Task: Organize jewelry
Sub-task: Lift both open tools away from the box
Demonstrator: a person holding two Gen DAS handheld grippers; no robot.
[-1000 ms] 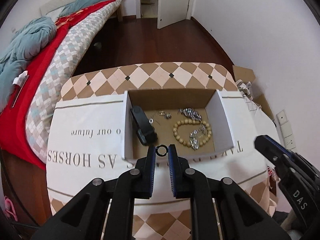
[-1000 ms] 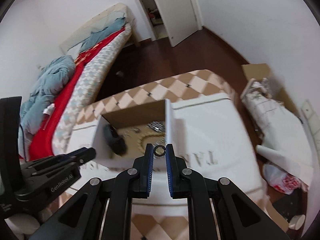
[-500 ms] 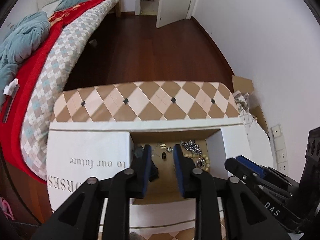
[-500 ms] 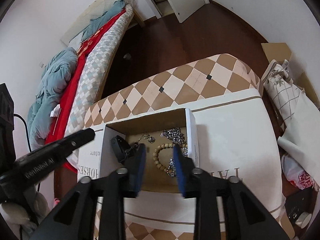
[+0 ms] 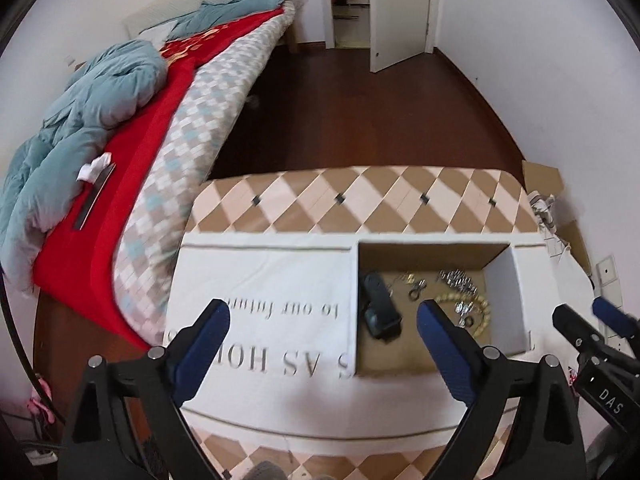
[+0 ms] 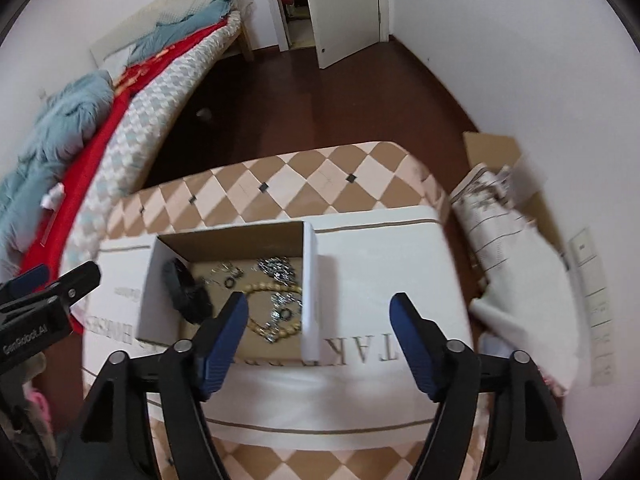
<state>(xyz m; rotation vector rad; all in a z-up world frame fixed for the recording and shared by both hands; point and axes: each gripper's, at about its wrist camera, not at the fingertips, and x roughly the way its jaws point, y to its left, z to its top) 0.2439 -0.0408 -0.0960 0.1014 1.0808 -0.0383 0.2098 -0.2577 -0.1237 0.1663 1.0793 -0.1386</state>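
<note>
while both tools are hovering above the table, the left gripper (image 5: 322, 322) is standing with its blue-padded jaws spread wide and holding nothing, and the right gripper (image 6: 320, 312) is likewise gaping wide with nothing between its pads. the open cardboard box (image 5: 500, 304) is sitting at about 2 o'clock from the left gripper in the left wrist view, and at about 11 o'clock from the right gripper in the right wrist view (image 6: 228, 236). inside it, a black watch (image 5: 380, 312) is lying against the wall at the box's 9 o'clock side, a beaded bracelet (image 5: 482, 314) is resting toward 4 o'clock on the box floor, a silver chain (image 5: 456, 280) is lying near the far wall at about 1 o'clock, and a small black ring (image 6: 286, 313) is sitting within the bracelet's loop among silver pieces. the box is resting on a white printed cloth (image 5: 260, 280) that is covering a checkered tabletop (image 5: 360, 200). a bed (image 5: 180, 120) with a red blanket is running along at 10 o'clock
</note>
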